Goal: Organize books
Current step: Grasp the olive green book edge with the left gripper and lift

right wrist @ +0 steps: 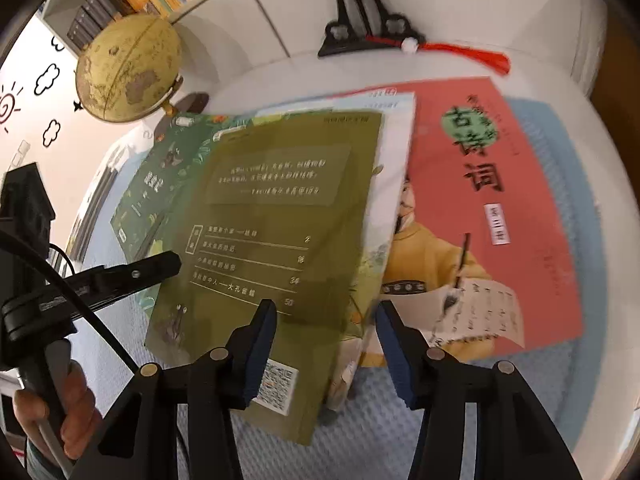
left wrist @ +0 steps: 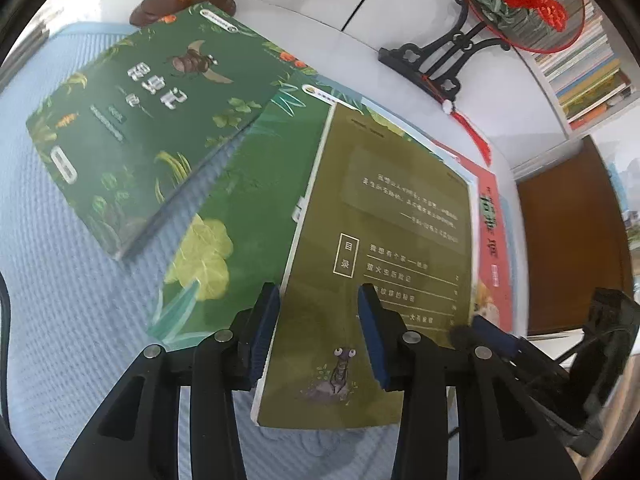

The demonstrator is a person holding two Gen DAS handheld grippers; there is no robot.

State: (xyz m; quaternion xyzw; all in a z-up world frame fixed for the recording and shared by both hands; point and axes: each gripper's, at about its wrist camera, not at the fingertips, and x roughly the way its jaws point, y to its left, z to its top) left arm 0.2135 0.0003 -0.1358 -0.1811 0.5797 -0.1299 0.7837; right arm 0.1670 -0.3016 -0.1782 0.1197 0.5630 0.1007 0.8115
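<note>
Both claws, left (left wrist: 318, 336) and right (right wrist: 326, 350), stand part-open over the olive book's (left wrist: 384, 240) near edge.

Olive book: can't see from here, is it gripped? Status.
Left gripper and right gripper both open, astride the olive book. Book lies atop green book. Red book alongside; nothing blocking.

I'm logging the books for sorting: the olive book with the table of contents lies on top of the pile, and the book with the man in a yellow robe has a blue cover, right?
Not quite. The olive book does lie on top, but the book with the man in a yellow robe has a red cover, not blue. The right wrist view shows it plainly; only the mat beneath is blue.
</note>
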